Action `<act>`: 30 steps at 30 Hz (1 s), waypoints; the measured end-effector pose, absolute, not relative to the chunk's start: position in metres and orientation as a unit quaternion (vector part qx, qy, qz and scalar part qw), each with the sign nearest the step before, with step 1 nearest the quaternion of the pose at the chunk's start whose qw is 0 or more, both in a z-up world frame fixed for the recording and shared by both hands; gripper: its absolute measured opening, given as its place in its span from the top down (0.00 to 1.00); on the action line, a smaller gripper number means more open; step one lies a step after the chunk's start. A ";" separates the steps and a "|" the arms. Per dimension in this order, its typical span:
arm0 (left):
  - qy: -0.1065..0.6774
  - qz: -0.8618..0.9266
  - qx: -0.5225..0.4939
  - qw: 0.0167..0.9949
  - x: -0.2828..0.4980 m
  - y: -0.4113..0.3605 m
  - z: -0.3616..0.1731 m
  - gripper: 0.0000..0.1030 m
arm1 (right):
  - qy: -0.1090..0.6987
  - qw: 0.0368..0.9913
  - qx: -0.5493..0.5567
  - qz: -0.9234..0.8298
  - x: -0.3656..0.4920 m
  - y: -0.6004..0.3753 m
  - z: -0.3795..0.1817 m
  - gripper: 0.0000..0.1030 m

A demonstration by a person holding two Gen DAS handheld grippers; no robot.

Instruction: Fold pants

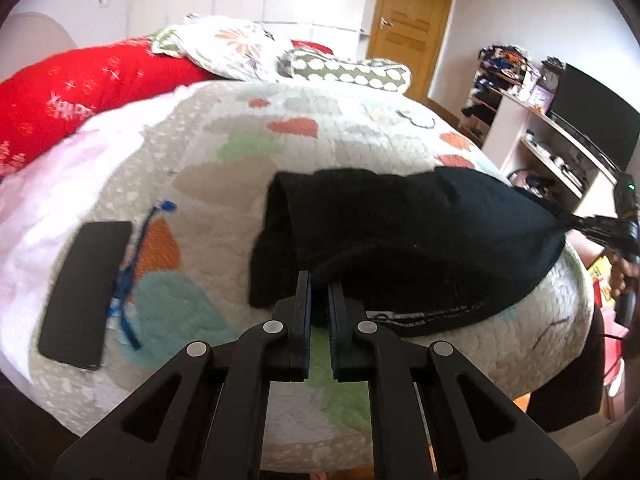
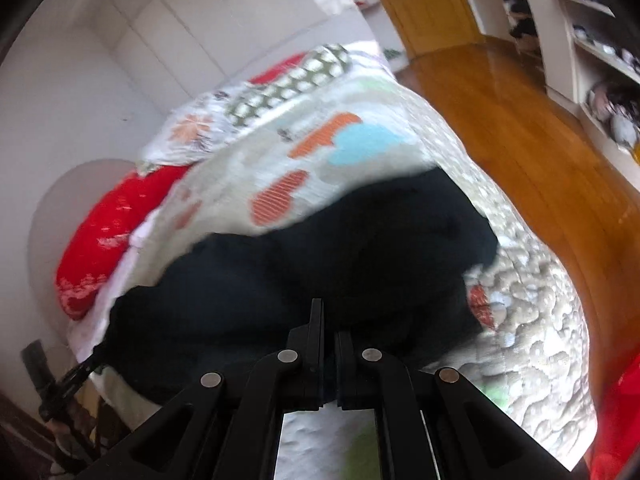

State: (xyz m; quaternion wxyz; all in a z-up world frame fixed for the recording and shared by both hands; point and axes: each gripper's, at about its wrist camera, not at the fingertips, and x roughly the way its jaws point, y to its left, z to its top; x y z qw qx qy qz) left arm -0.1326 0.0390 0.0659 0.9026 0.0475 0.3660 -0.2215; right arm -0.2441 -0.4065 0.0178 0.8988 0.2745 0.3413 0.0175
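Observation:
Black pants (image 1: 404, 228) lie partly folded across the near end of a quilted bedspread with coloured hearts (image 1: 304, 128). My left gripper (image 1: 319, 280) is shut on the near left edge of the pants, by the waistband. My right gripper shows in the left wrist view at the far right (image 1: 576, 222), pinching the pants' right corner and pulling it taut. In the right wrist view my right gripper (image 2: 329, 320) is shut on the black fabric (image 2: 320, 256), which spreads ahead of it; the left gripper (image 2: 86, 366) holds the far left corner.
A black phone (image 1: 80, 292) and a blue cord (image 1: 132, 276) lie on the bedspread left of the pants. A red pillow (image 1: 68, 100) and patterned pillows (image 1: 236, 48) sit at the bed's head. Shelves with a TV (image 1: 592, 120) stand right; wooden floor (image 2: 520, 120) runs beside the bed.

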 end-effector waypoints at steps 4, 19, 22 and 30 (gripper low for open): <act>0.388 -0.196 0.033 0.900 -0.124 0.052 0.053 0.95 | 0.388 0.887 0.249 0.015 -0.240 -0.395 -0.005 0.97; 0.406 -0.173 -0.088 0.893 -0.094 0.082 0.078 0.31 | 0.347 0.892 0.245 0.154 -0.234 -0.334 0.043 0.54; 0.413 -0.191 -0.063 0.888 -0.080 0.055 0.080 0.31 | 0.370 0.883 0.220 0.186 -0.211 -0.297 0.033 0.54; 0.474 -0.188 -0.014 0.860 -0.029 -0.008 0.052 0.75 | 0.419 0.863 0.210 0.188 -0.166 -0.259 -0.013 0.54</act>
